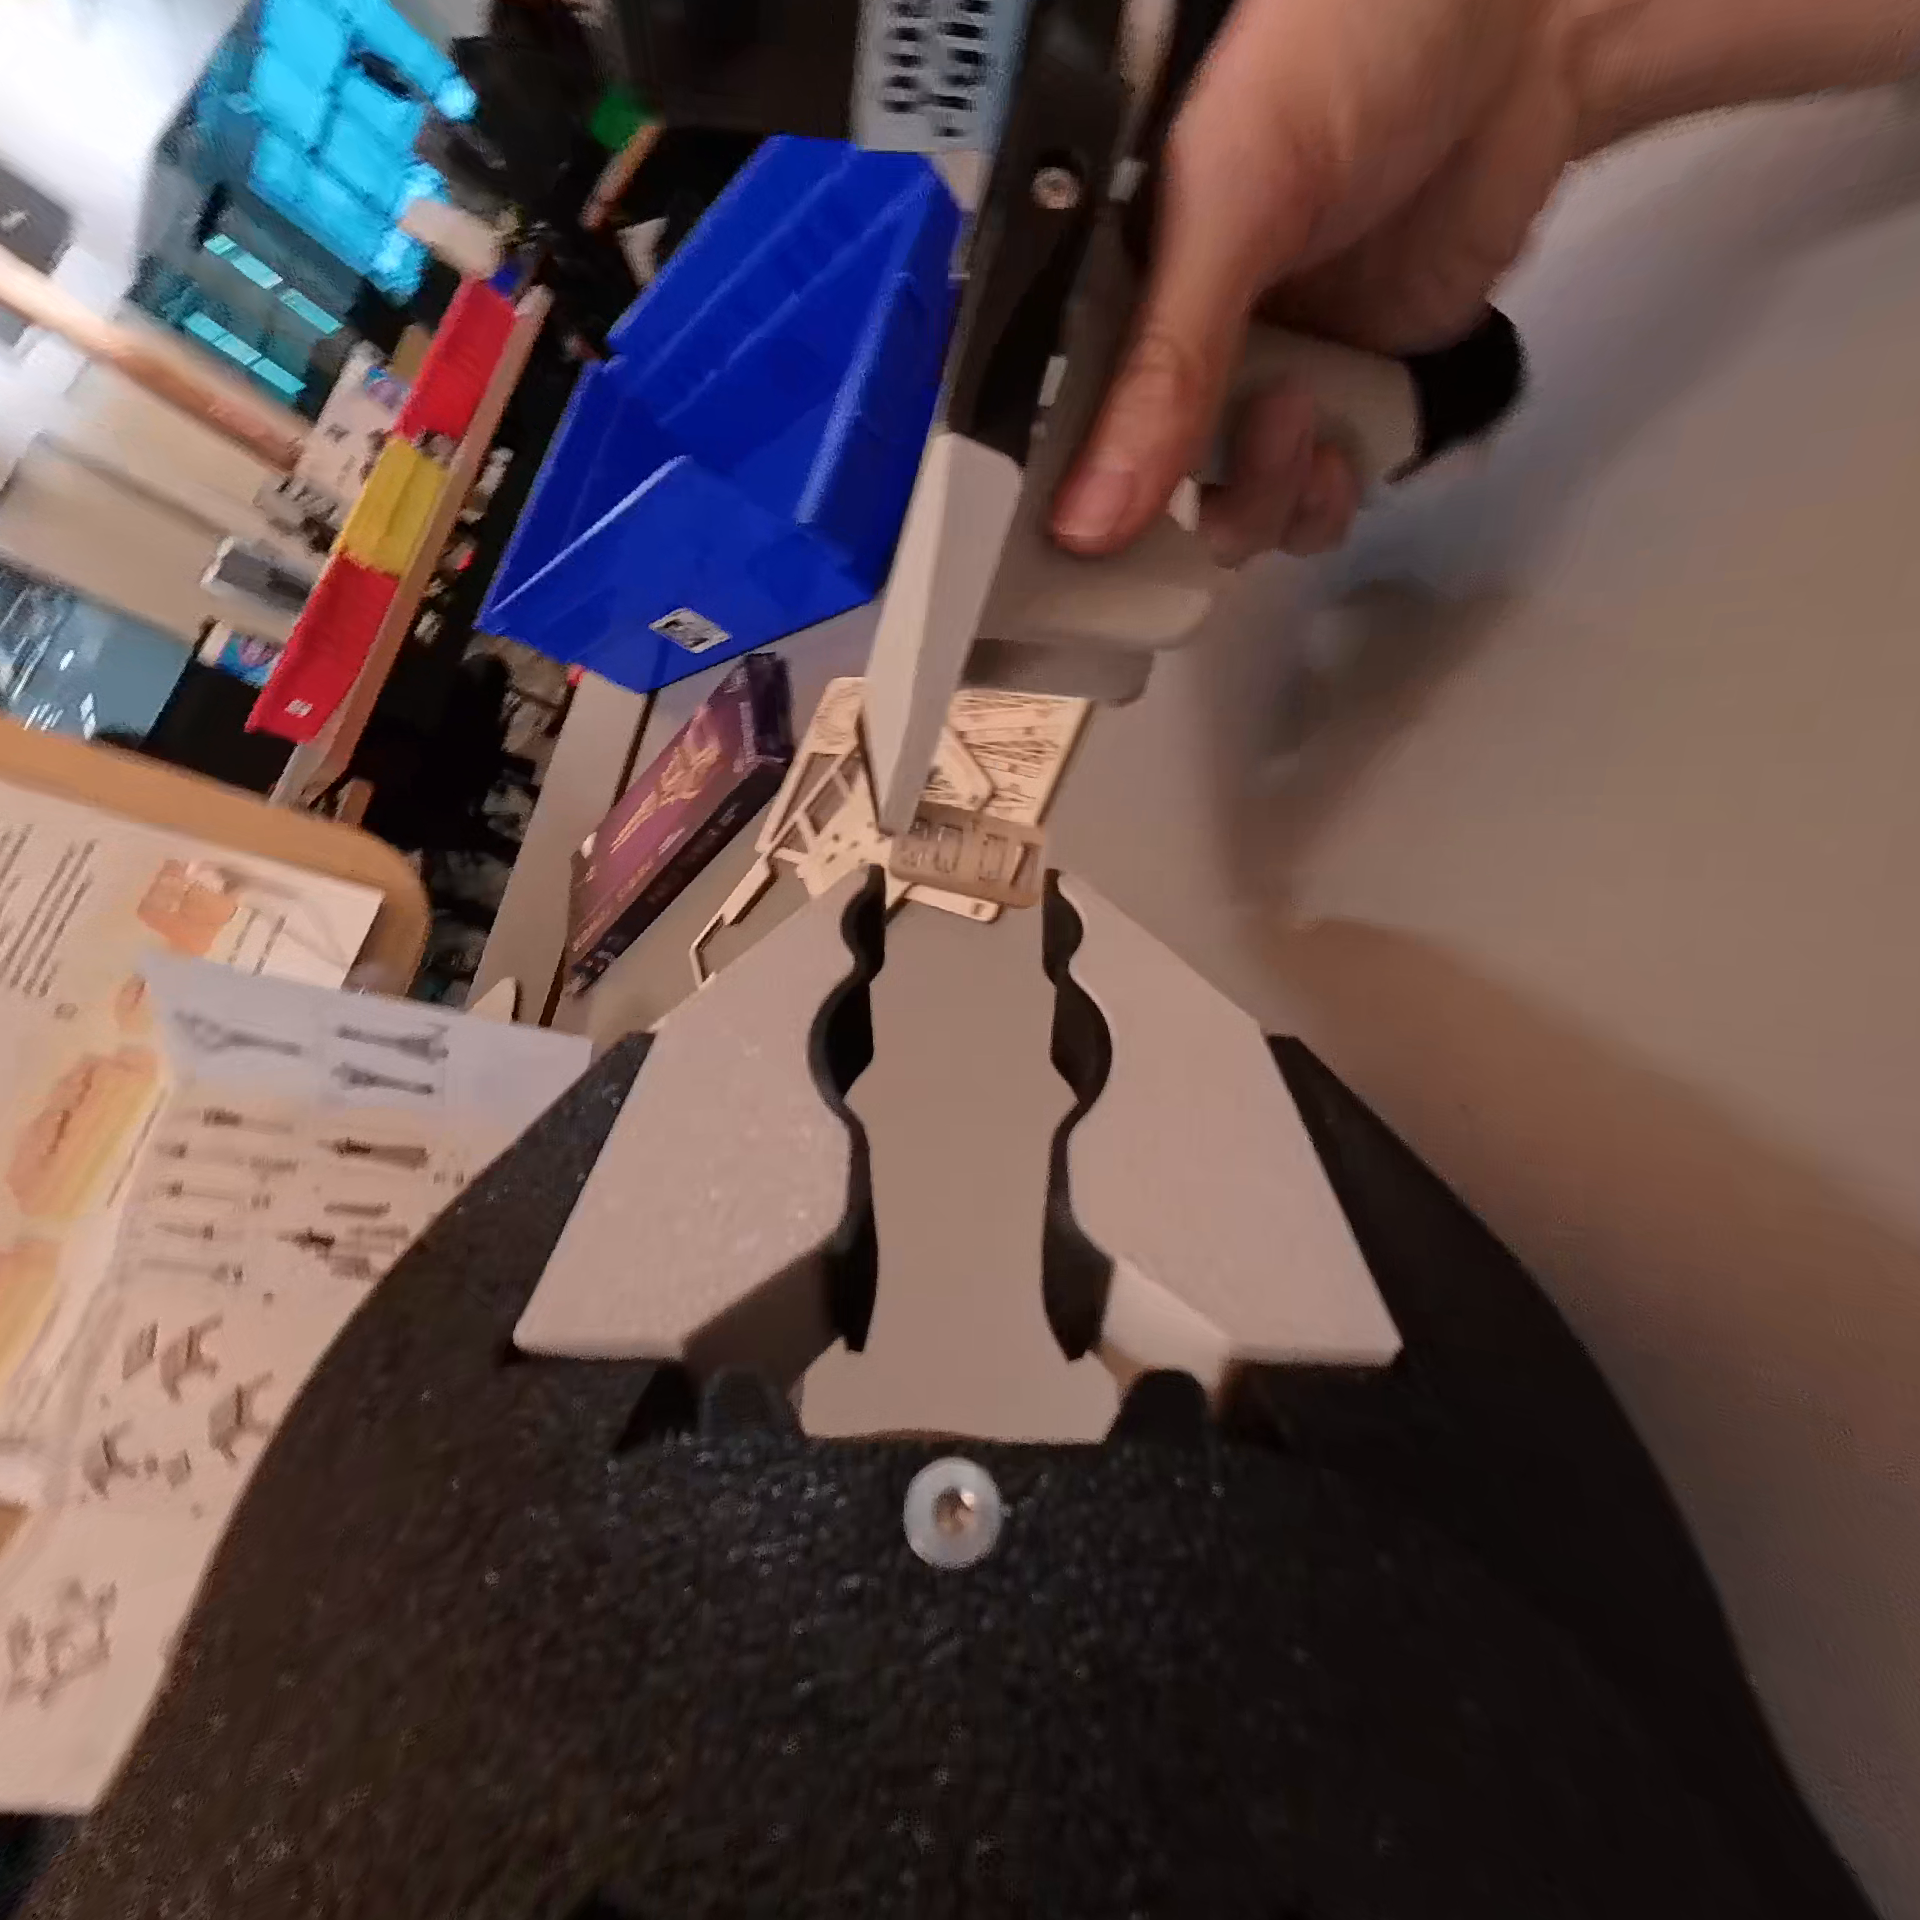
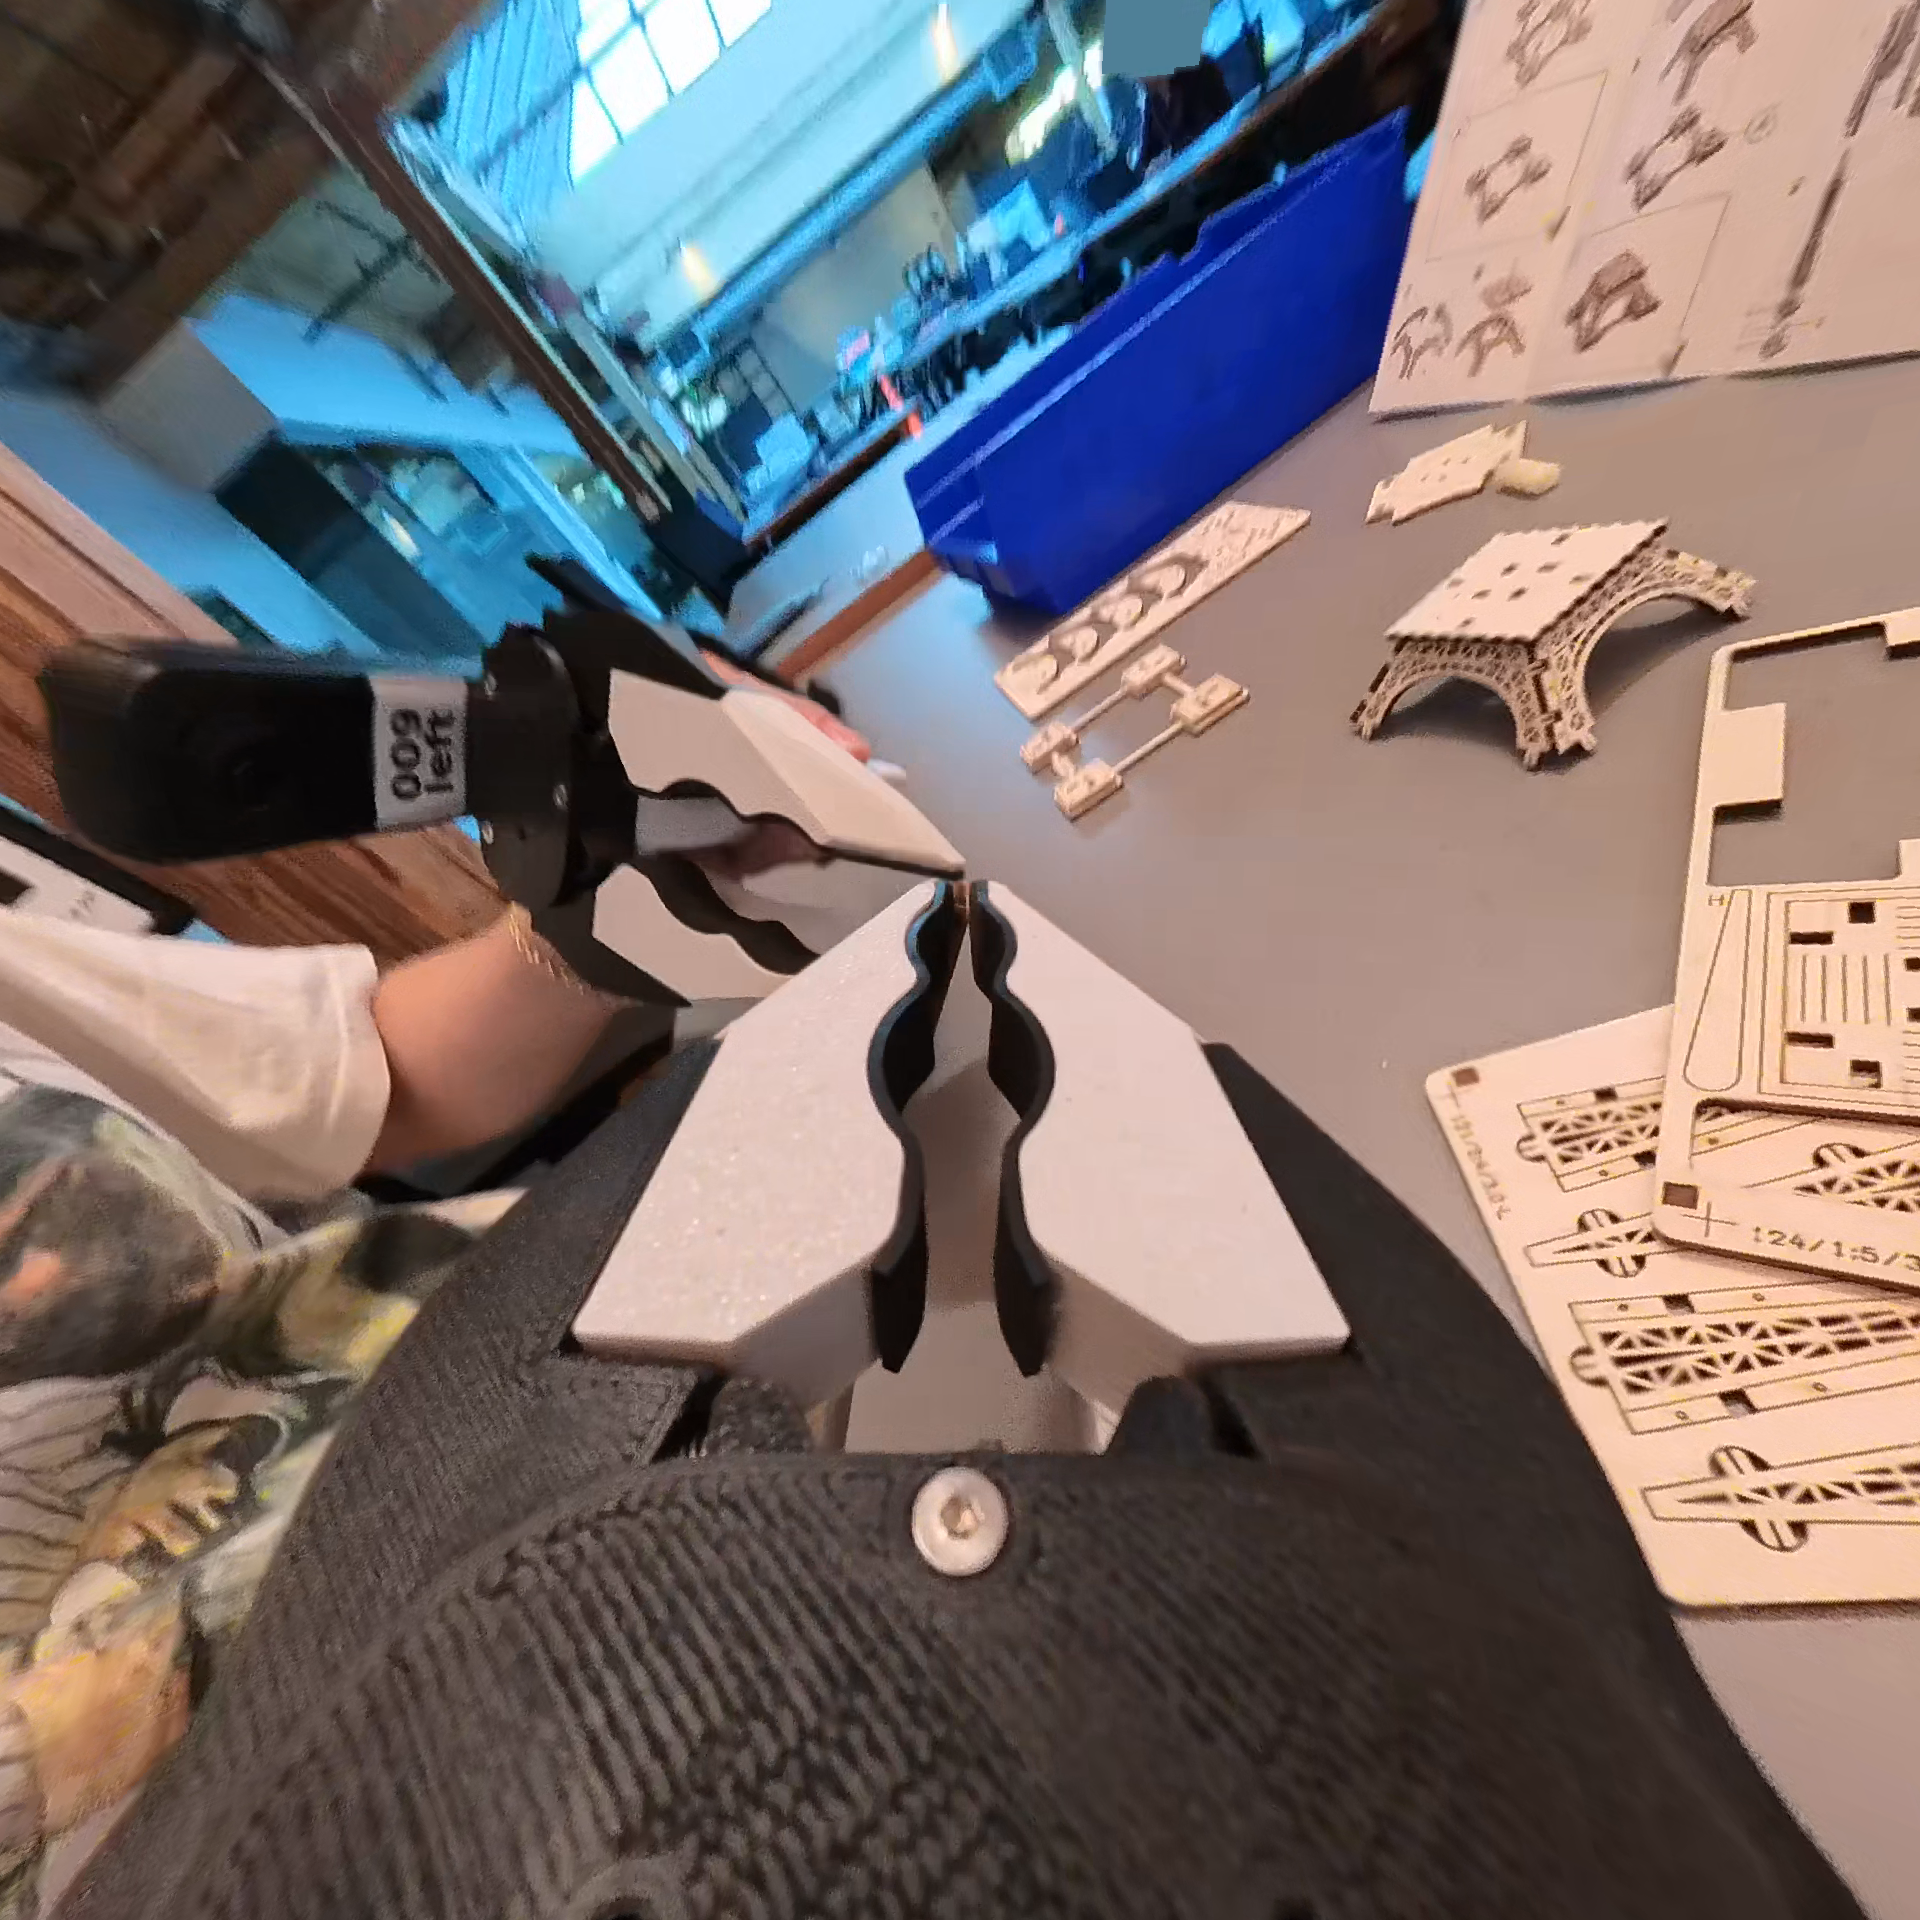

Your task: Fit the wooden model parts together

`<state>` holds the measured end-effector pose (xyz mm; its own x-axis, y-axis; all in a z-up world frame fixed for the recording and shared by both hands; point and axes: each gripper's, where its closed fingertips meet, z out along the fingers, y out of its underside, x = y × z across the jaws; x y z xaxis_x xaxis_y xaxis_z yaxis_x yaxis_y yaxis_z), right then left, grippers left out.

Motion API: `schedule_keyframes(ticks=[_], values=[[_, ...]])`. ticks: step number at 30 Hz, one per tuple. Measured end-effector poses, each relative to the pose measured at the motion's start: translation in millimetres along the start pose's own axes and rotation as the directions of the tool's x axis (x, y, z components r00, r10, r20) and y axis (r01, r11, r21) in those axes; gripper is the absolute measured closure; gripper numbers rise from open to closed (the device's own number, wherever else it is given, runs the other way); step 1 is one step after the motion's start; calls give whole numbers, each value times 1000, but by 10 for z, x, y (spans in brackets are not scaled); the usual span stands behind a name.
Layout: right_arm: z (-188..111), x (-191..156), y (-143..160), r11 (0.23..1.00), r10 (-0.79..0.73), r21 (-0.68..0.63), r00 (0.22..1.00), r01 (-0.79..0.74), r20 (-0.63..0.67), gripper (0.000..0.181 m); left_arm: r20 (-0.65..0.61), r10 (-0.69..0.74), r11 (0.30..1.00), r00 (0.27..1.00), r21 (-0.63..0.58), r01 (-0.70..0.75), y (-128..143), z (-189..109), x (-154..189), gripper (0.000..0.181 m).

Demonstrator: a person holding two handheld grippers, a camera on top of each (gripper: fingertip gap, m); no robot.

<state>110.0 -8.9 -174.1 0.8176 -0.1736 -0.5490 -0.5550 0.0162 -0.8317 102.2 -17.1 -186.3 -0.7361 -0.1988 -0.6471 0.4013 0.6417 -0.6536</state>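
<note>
My left tongs [image 2: 961,868] reach in level from the left, my forearm under a white sleeve [image 2: 187,1049]; in their own view the fingers stand apart, their tips either side of a small slotted wooden part [image 1: 966,857] without pinching it. My right tongs [image 2: 961,894] meet them tip to tip, nearly closed, gripping that thin part edge-on. In the left view my right hand [image 1: 1299,260] angles its tongs steeply down. Farther right on the grey counter [image 2: 1299,883] stand an arched wooden tower base [image 2: 1538,634] and cut wooden sheets [image 2: 1714,1299].
</note>
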Motion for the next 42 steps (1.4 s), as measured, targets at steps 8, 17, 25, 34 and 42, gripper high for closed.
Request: schedule_keyframes(ticks=[8,17,25,34,42], values=[[-95,-126,-433,958,56,276,994,-80,92,180,-198,-754,594,627,204,778,-133,-59,-106,154],[-33,-273,-460,939,113,295,969,-177,221,180,-399,-791,376,464,282,883,-337,-201,-170,179],[-46,-281,-315,973,57,208,978,-99,201,177,-467,-788,346,401,202,916,-288,-253,-146,181],[29,80,-47,998,29,57,999,-28,-19,163,-219,-808,557,547,19,831,272,-145,-55,173],[-111,428,89,997,-68,-63,969,54,-238,161,-147,-599,790,787,-268,551,689,-220,340,143]])
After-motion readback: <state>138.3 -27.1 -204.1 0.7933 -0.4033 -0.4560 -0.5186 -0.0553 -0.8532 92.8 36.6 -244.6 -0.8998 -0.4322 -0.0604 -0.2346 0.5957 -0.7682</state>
